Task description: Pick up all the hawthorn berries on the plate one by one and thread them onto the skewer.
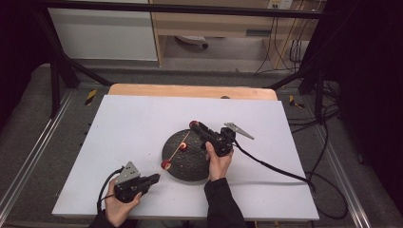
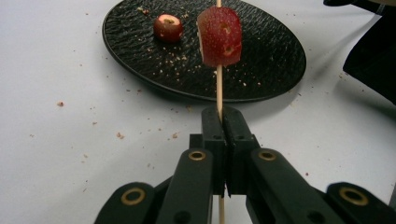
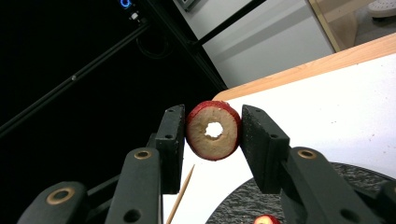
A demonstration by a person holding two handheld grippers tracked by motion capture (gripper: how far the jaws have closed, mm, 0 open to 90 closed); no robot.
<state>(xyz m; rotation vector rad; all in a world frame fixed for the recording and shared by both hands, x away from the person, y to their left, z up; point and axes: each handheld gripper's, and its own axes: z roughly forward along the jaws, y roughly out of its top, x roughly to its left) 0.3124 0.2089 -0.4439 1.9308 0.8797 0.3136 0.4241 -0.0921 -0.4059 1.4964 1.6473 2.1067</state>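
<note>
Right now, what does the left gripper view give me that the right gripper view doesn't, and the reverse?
Left gripper view: the left claw shut on the skewer, one red fruit slice threaded on it, and a second piece lying on the plate. Right gripper view: the right claw gripping a cored ring slice by its red rim, hole facing the camera, with the wooden table edge behind. Both share the black plate, the skewer and the white tabletop.
</note>
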